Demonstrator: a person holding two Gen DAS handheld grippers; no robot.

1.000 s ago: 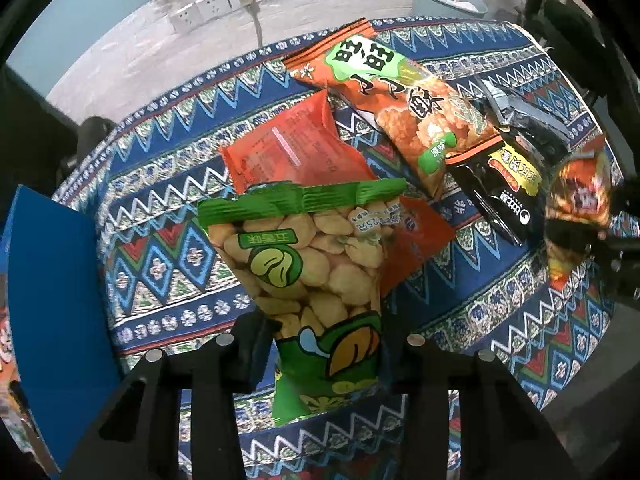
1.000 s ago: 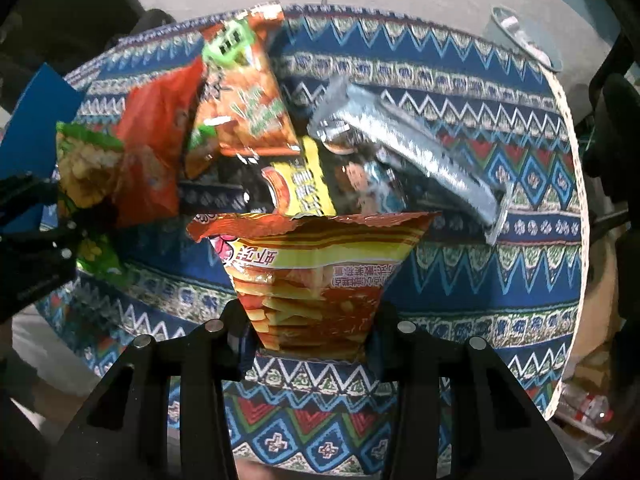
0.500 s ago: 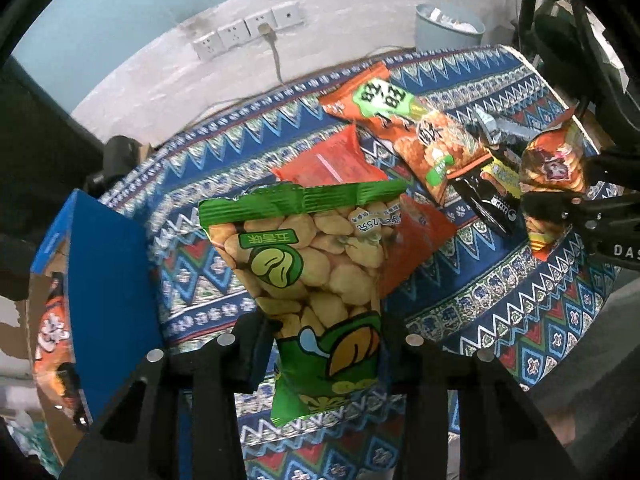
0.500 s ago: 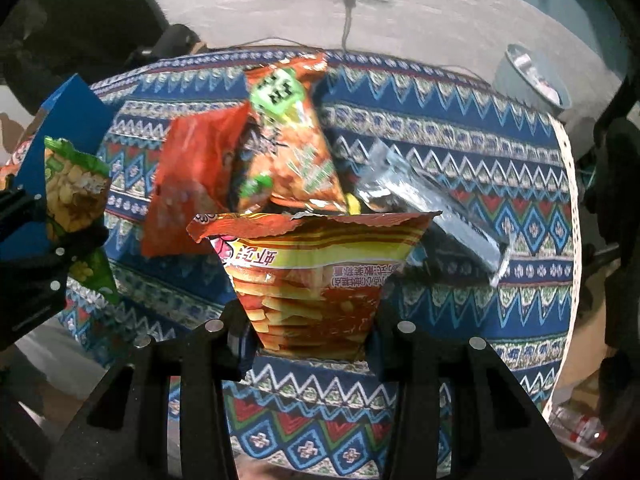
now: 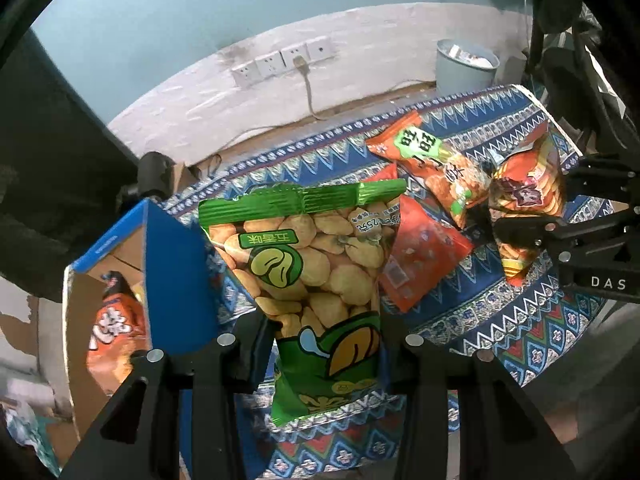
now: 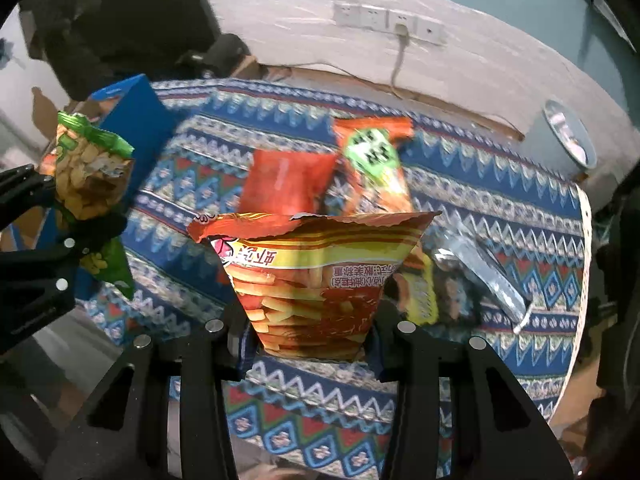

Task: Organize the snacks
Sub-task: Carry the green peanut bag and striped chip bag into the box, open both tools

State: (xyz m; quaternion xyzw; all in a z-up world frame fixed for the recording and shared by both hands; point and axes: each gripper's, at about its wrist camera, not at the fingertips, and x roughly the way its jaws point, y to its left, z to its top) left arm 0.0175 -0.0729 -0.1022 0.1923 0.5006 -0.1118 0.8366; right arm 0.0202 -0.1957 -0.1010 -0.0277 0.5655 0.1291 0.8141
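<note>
Two claws are loaded: your left claw [image 5: 326, 350] grips the green broad-bean packet [image 5: 316, 280], your right claw [image 6: 308, 336] the orange shrimp-stick bag [image 6: 312, 280], above the patterned-cloth counter [image 6: 500, 208]; an open blue-sided cardboard box [image 5: 176, 272] flanks its left edge.

Two snack bags [image 5: 320, 280] [image 6: 316, 280] hung above the bench [image 6: 280, 392]. Four more [image 6: 288, 180] [image 6: 376, 168] [image 6: 418, 292] [image 6: 480, 276] lay on it. One packet [image 5: 114, 328] sat in the box [image 5: 176, 280] beside the bench.

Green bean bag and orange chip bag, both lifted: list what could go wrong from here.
1. The left gripper pinches only the lower part of the green bean bag; the bag may flop or slip.
2. The cardboard box already holds an orange packet; a drop could catch its blue flap.
3. The right gripper carries the orange chip bag nearby; the two could collide.
</note>
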